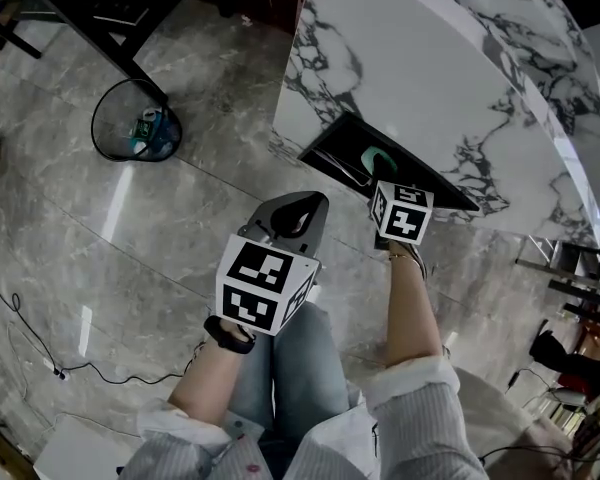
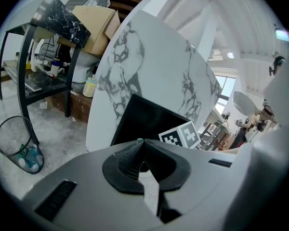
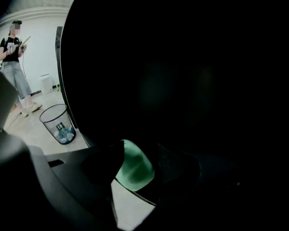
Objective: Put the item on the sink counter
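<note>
the right tool (image 1: 379,176) reaches over the edge of the white marble desk (image 1: 410,58) into the black sink (image 1: 420,173) set in it. its jaws stand spread, with the pale green item (image 3: 135,170) between them; the item sits against the left jaw and a thin dark gap shows on the other side. the item lies low in the sink, close to the near rim. the left tool (image 1: 298,213) hangs above the grey floor (image 1: 180,218), just short of the desk, pressed together and empty. a wire waste basket (image 1: 135,123) stands well apart on the left.
</note>
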A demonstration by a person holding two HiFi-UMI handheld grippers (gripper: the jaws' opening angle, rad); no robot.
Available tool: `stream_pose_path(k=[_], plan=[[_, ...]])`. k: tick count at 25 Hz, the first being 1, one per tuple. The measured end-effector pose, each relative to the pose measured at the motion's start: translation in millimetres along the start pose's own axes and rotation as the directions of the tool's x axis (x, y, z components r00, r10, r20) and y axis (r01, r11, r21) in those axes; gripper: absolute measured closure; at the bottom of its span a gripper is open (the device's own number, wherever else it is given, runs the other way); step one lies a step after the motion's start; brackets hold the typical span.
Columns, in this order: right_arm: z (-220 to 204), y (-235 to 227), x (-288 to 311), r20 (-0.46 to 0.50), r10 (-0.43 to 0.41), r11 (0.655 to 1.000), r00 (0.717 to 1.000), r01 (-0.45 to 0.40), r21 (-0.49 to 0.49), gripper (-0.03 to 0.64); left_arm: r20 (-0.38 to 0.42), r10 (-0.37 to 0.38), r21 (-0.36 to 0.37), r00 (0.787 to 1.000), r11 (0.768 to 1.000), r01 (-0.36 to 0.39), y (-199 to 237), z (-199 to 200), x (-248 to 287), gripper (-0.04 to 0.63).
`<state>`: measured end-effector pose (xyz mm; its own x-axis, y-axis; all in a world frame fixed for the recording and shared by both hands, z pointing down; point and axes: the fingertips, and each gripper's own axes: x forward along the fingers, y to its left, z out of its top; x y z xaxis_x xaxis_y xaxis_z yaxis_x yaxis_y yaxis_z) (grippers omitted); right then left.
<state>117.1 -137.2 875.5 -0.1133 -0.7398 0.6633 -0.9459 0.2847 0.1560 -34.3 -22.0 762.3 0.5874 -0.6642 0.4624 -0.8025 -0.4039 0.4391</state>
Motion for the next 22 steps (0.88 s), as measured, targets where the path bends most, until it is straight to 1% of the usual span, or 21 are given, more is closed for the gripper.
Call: stream_pose_path(k=[5,10,16,22], plan=[[-4,6,-10,-0.041,0.018,1.000,0.999,-0.018,-0.014,0.393,-0.012,0.000,-0.007,1.000,1.000,0.000,-5,11,-5,0.580],[7,22,-37,-0.078,0.056,0.998,0.995,-0.053,0.034,0.394,-0.031,0.019,-0.027,0.999,0.999,-0.020,-13,35,-30,0.580],[37,42,-98,-0.121,0.099,0.992,0.988,-0.089,0.086,0.394,-0.053,0.037,-0.038,0.998,0.999,-0.039,-40,85,-77,0.580],[83,45,-163,-0.156,0.125,0.985,0.980,-0.105,0.134,0.402,-0.050,0.055,-0.057,0.997,0.997,-0.058,-66,145,-121,0.580]])
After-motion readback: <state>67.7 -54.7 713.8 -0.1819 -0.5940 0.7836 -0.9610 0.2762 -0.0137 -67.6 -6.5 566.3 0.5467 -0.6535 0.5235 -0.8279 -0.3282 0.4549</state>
